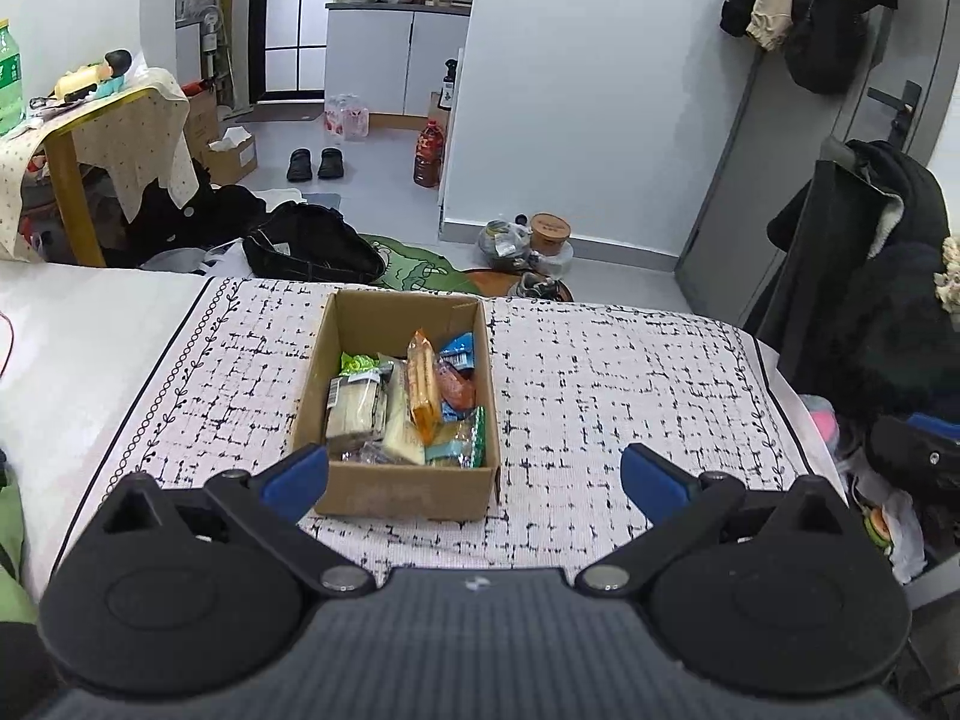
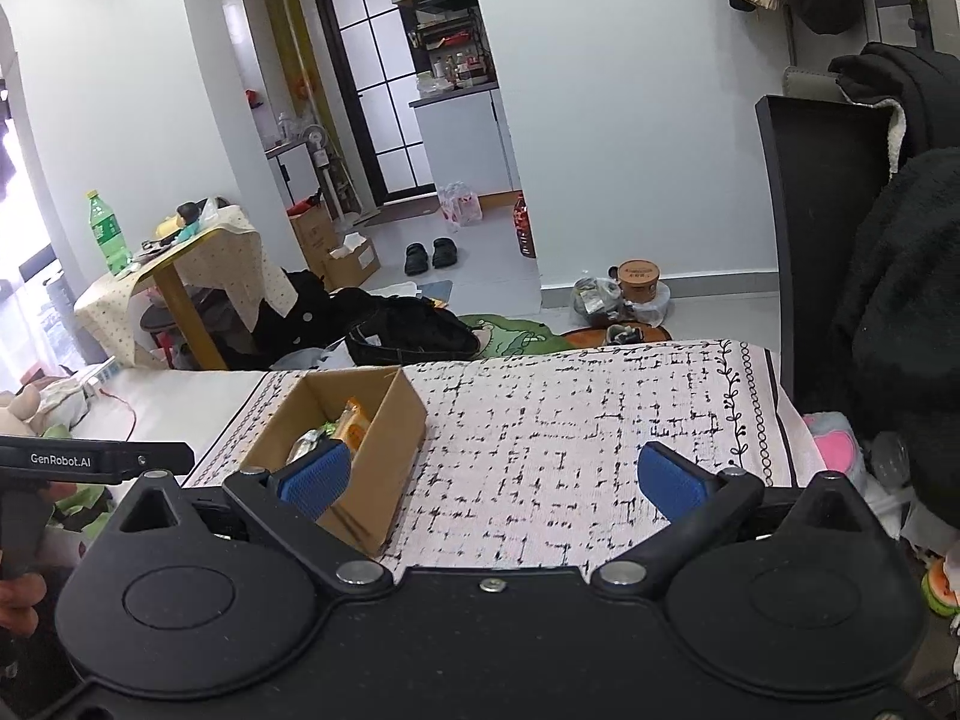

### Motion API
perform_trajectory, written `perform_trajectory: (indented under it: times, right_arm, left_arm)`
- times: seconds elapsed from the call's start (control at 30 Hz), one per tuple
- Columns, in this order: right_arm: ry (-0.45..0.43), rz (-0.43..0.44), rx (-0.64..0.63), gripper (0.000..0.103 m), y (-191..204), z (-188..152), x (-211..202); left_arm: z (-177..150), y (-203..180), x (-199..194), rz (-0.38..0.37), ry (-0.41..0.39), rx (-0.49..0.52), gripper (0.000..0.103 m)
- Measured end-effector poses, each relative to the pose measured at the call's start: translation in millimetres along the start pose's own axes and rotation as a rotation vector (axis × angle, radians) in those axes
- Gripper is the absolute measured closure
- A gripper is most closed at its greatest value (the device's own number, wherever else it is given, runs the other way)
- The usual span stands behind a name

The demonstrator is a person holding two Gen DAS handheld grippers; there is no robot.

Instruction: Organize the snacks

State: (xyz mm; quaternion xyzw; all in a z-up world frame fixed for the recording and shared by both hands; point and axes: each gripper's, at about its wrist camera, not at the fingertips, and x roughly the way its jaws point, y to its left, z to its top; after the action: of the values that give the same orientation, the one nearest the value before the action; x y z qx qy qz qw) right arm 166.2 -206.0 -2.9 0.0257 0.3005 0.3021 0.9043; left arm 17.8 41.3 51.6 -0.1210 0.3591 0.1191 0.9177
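Observation:
A brown cardboard box (image 1: pixel 393 489) stands on a white cloth with a black grid pattern (image 1: pixel 600 384). It holds several snack packets: an orange one (image 1: pixel 422 384), a pale one (image 1: pixel 354 405), blue and green ones. My left gripper (image 1: pixel 474 477) is open and empty, held just in front of the box's near wall. In the right wrist view the box (image 2: pixel 372 468) is at the left with packets (image 2: pixel 351 429) showing inside. My right gripper (image 2: pixel 495 477) is open and empty over the cloth (image 2: pixel 570 420), to the right of the box.
The left gripper's handle (image 2: pixel 90 459) shows at the left edge of the right wrist view. Beyond the cloth's far edge lie a black bag (image 1: pixel 312 246), a green rug (image 1: pixel 414 267) and slippers (image 1: pixel 313 163). A small table (image 1: pixel 90 120) stands at the left, a dark chair with coats (image 1: pixel 858 252) at the right.

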Motion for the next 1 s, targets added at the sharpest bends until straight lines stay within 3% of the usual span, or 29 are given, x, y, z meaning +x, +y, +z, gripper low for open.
perform_trajectory:
  times: [1.0]
  right_arm:
    - [0.046, 0.039, -0.065, 0.0, 55, -24, -40]
  left_arm:
    - [-32, 4, -50, -0.043, -0.011, 0.07, 0.0]
